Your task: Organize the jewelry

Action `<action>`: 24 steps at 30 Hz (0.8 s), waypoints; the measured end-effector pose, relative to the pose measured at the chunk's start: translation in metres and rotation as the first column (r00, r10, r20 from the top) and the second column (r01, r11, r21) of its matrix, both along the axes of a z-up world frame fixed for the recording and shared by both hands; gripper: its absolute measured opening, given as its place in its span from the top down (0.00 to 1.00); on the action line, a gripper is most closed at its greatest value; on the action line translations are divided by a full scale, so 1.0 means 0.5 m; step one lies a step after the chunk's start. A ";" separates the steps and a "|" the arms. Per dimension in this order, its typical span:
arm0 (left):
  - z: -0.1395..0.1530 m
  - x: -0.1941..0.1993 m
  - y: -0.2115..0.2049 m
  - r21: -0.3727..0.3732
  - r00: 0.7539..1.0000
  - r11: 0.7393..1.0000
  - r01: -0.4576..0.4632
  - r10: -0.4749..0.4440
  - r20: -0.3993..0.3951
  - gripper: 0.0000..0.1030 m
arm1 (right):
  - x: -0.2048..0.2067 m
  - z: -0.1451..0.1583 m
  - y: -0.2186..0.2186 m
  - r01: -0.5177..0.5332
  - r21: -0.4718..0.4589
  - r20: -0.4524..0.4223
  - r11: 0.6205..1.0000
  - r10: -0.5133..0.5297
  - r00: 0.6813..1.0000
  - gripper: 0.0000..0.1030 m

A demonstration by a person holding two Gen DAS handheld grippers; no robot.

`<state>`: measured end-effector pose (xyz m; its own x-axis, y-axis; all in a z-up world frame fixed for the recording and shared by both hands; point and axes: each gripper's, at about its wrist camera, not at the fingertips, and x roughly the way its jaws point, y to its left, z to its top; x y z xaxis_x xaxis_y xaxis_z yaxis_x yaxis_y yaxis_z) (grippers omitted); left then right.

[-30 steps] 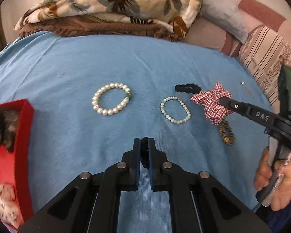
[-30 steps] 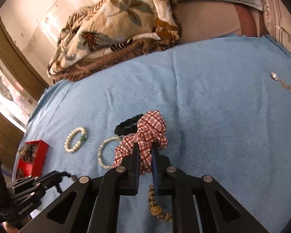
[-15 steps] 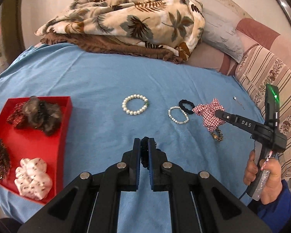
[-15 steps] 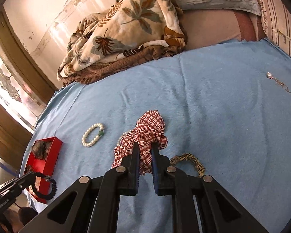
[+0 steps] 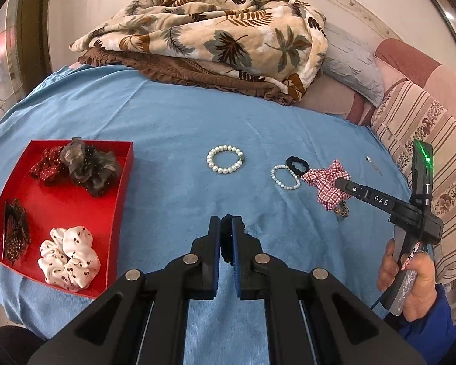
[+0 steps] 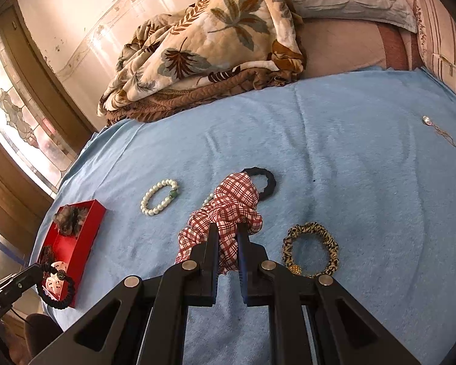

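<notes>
My left gripper (image 5: 226, 228) is shut on a black beaded bracelet (image 5: 227, 240), held above the blue bedspread; the bracelet also hangs in the right wrist view (image 6: 57, 289). My right gripper (image 6: 228, 231) is shut on a red plaid scrunchie (image 6: 231, 206), lifted off the bed; the scrunchie also shows in the left wrist view (image 5: 326, 182). A red tray (image 5: 123, 188) at the left holds several scrunchies. A large pearl bracelet (image 5: 225, 160), a small pearl bracelet (image 5: 285, 177), a black hair tie (image 5: 298, 163) and a leopard scrunchie (image 6: 311, 249) lie on the bed.
A thin necklace with a clear stone (image 6: 437, 129) lies at the far right of the bedspread (image 6: 349, 167). A folded leaf-print quilt (image 5: 212, 36) and pillows (image 5: 352, 67) sit at the back. A striped cushion (image 5: 425, 140) borders the right edge.
Both grippers have risen and pulled back from the bed with their items. The plaid scrunchie came off the bed, uncovering the leopard scrunchie. The red tray has come fully into the left view.
</notes>
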<state>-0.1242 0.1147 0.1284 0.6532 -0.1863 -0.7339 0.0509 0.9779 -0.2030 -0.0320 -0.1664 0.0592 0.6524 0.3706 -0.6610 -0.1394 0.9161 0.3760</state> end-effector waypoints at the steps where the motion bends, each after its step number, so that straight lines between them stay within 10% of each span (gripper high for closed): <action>1: -0.001 -0.002 0.000 0.002 1.000 1.000 0.000 0.000 -0.001 0.93 | -0.001 0.000 0.000 0.000 0.000 0.000 1.000 0.000 1.000 0.88; 14: 0.005 -0.022 0.029 0.042 0.999 0.999 -0.020 0.019 0.032 0.93 | -0.033 0.001 0.036 -0.031 -0.061 0.021 0.998 0.032 0.999 0.88; 24: 0.043 -0.044 0.229 0.073 0.985 0.985 -0.159 0.152 0.085 0.93 | -0.101 0.009 0.117 -0.107 -0.120 0.038 0.987 0.112 0.993 0.88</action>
